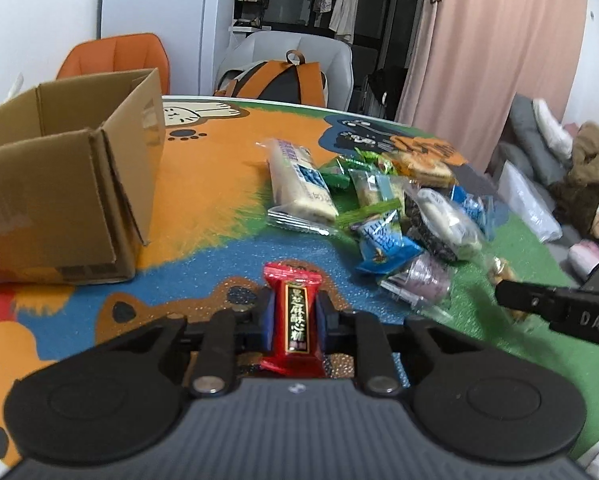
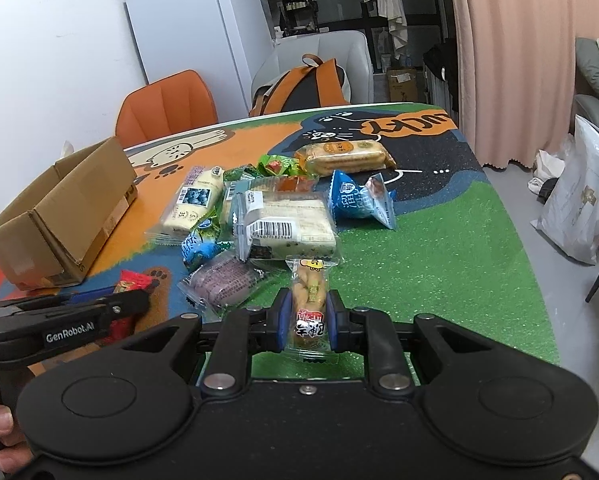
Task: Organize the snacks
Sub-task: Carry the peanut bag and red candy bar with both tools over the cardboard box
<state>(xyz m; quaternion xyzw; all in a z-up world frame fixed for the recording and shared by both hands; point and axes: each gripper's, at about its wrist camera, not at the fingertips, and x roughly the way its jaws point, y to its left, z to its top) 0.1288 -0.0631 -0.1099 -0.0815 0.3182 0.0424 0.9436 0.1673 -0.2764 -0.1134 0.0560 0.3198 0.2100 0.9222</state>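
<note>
My left gripper (image 1: 295,312) is shut on a red candy packet (image 1: 293,320), held above the colourful table mat. My right gripper (image 2: 308,318) is shut on a clear packet of yellow-brown snack (image 2: 310,304). An open cardboard box (image 1: 67,176) stands at the left of the table and also shows in the right wrist view (image 2: 63,212). A pile of wrapped snacks (image 1: 379,208) lies in the middle of the table, ahead of the right gripper (image 2: 267,208). The left gripper with its red packet shows at the left of the right wrist view (image 2: 131,300).
The cartoon table mat (image 2: 439,248) covers the table. An orange chair (image 2: 167,108) and a white chair with an orange backpack (image 2: 307,84) stand behind the table. A pink curtain (image 2: 511,60) and bags (image 2: 579,208) are at the right.
</note>
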